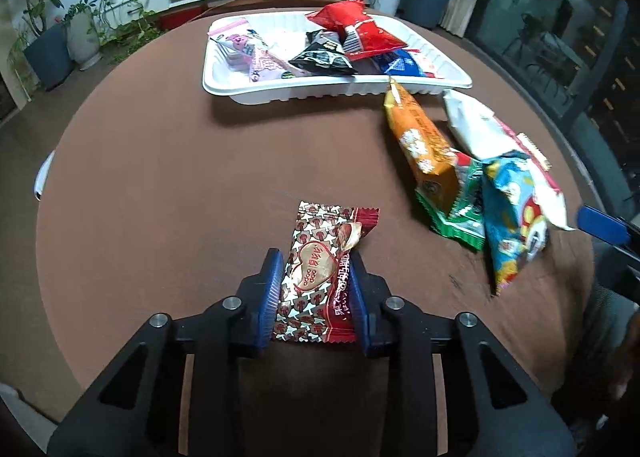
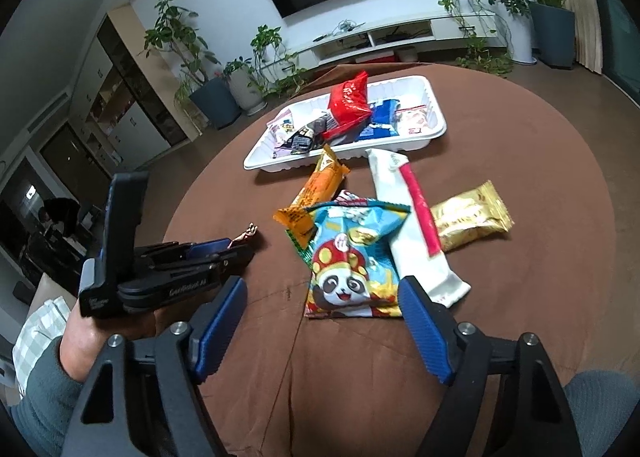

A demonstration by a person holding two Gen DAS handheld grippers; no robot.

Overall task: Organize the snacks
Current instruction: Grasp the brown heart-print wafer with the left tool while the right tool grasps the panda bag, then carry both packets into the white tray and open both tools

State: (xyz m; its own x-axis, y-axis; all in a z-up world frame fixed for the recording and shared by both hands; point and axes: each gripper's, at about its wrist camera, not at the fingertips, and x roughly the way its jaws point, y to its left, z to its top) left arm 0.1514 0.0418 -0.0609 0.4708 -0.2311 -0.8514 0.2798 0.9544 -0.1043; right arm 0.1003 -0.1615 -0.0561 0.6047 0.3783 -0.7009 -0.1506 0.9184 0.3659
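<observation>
- Silver foil candy packet (image 1: 320,277), printed with small red mushrooms, a cream heart and a dark red side band.
- Ribbed blue pads (image 1: 270,297) on black gripper arms.
- Light blue panda-print snack bag (image 2: 354,265), with red and yellow.
- Glossy gold wrapper (image 2: 470,217).
- White plastic tray (image 1: 280,91) on brown tablecloth (image 1: 180,177).

The left gripper (image 2: 236,253) body carries pale lettering that seems to read "GenRobot.AI". The candy wrapper (image 1: 320,277) shows Chinese characters, too small to read.
</observation>
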